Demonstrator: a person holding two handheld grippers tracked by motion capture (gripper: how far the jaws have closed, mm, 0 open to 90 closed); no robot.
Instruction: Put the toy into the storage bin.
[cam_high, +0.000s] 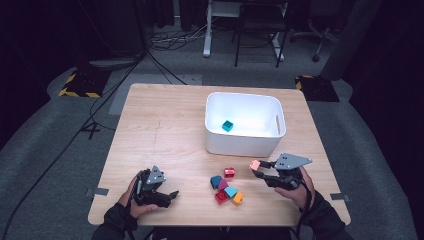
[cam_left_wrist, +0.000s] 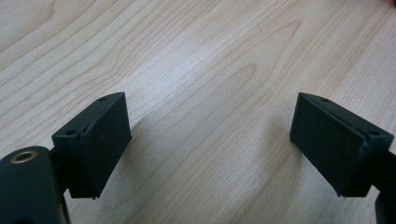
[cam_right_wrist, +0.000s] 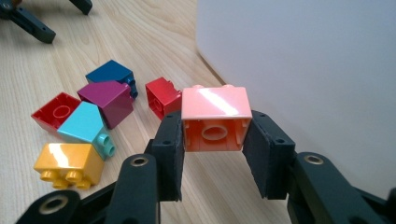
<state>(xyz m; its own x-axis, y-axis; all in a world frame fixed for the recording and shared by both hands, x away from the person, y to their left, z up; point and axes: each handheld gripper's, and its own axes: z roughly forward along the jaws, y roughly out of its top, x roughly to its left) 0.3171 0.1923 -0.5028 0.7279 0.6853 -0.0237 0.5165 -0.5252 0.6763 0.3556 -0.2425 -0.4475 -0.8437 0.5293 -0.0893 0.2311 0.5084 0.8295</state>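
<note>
My right gripper (cam_high: 257, 168) is shut on a pink brick (cam_high: 255, 164), held just above the table in front of the white bin (cam_high: 276, 145). In the right gripper view the pink brick (cam_right_wrist: 215, 119) sits squeezed between both pads (cam_right_wrist: 170, 149), hollow underside toward the camera. A teal brick (cam_high: 227, 126) lies inside the bin. Loose bricks lie on the table: red (cam_right_wrist: 162, 96), blue (cam_right_wrist: 111, 74), purple (cam_right_wrist: 106, 99), light teal (cam_right_wrist: 86, 123), orange (cam_right_wrist: 70, 163), another red (cam_right_wrist: 55, 111). My left gripper (cam_high: 170, 196) rests open at the front left, nothing between its pads (cam_left_wrist: 100, 140).
The wooden table (cam_high: 165, 125) has bare room on its left half and behind the left gripper. The bin's white wall (cam_right_wrist: 303, 70) rises close on the right of the held brick. Dark floor, cables and chair legs lie beyond the far edge.
</note>
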